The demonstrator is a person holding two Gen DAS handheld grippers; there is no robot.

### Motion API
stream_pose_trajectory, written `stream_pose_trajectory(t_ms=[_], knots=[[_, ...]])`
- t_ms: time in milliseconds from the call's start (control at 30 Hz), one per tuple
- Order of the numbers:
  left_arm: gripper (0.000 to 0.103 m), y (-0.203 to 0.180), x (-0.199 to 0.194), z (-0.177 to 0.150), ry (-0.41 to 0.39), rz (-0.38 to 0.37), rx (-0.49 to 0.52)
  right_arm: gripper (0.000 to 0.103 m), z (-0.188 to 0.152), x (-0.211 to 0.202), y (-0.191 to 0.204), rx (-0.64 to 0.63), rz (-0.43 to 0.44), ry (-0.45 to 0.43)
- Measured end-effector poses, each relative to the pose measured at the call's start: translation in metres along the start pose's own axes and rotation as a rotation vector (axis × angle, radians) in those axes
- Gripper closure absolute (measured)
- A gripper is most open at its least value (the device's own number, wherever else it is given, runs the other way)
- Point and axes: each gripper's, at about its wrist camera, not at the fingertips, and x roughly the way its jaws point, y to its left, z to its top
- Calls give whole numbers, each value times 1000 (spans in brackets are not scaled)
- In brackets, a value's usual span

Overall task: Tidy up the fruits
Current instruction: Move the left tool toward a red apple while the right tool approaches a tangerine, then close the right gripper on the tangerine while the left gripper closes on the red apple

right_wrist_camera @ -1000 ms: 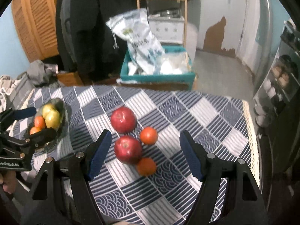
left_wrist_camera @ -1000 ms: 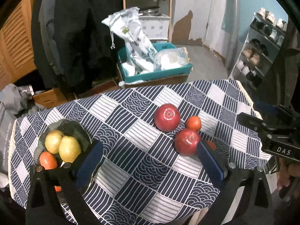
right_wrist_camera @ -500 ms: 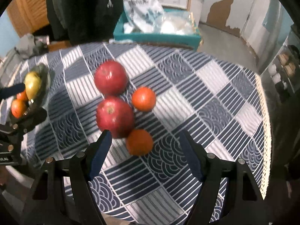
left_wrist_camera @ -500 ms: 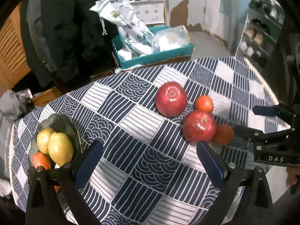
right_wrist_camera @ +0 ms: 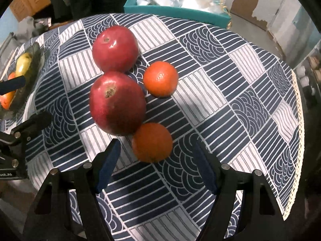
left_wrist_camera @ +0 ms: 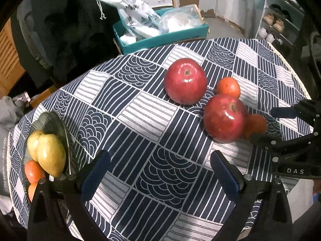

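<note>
Two red apples lie on the patterned tablecloth, the far apple [right_wrist_camera: 115, 48] [left_wrist_camera: 185, 81] and the near apple [right_wrist_camera: 117, 103] [left_wrist_camera: 225, 118]. A far orange [right_wrist_camera: 160, 78] [left_wrist_camera: 228, 87] sits beside them, and a near orange [right_wrist_camera: 152, 142] [left_wrist_camera: 255, 123] touches the near apple. My right gripper [right_wrist_camera: 157, 166] hangs open just above and before the near orange, nothing between its fingers. My left gripper [left_wrist_camera: 160, 172] is open over bare cloth. A dark leaf-shaped dish [left_wrist_camera: 54, 120] [right_wrist_camera: 36, 58] at the left holds two yellow-green pears [left_wrist_camera: 49, 153] and small oranges [left_wrist_camera: 34, 170].
The table's rim with lace trim [right_wrist_camera: 297, 140] curves along the right. Behind the table a teal box [left_wrist_camera: 160, 38] holds plastic bags. Dark coats hang at the back left, a shoe rack [left_wrist_camera: 278, 24] stands at the far right. Each gripper shows in the other's view.
Both grippers have sunk toward the table and tilted further down, so the fruit looms larger. The near orange now lies just ahead of the right gripper's fingers. No fruit has moved.
</note>
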Motion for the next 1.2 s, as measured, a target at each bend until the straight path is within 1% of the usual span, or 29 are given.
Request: stream_pose_trajectory(t_ms=[33, 100, 167, 267, 300, 367, 433, 500, 633, 733, 900, 1033, 1200], knots=[[2, 0, 2, 0, 5, -6, -3, 29, 1, 3, 0, -1, 0, 6], [2, 1, 3, 1, 9, -19, -11, 35, 1, 8, -1, 2, 8, 18], [2, 0, 2, 2, 6, -26, -12, 37, 1, 14, -1, 0, 14, 26], [2, -1, 3, 3, 9, -47, -14, 51, 2, 20, -1, -8, 30, 36], [2, -1, 3, 4, 13, -62, -22, 54, 2, 22, -2, -7, 37, 40], [2, -1, 4, 6, 21, -95, -45, 57, 3, 23, -1, -12, 44, 41], [2, -2, 4, 7, 19, -124, -61, 58, 2, 22, 0, -17, 39, 42], [2, -5, 2, 10, 10, -130, -60, 59, 2, 21, -1, -8, 35, 39], [2, -14, 2, 16, -2, -136, -40, 59, 2, 12, -16, 46, 25, 18], [2, -23, 5, 22, -8, -146, -28, 59, 3, 3, -33, 103, 11, -24], [2, -37, 12, 31, 2, -170, -19, 59, 4, -6, -53, 174, -16, -79], [2, -46, 17, 38, 11, -198, -22, 59, 4, -11, -64, 205, -34, -101], [2, -57, 25, 44, 23, -216, -20, 59, 2, -14, -78, 232, -46, -110]])
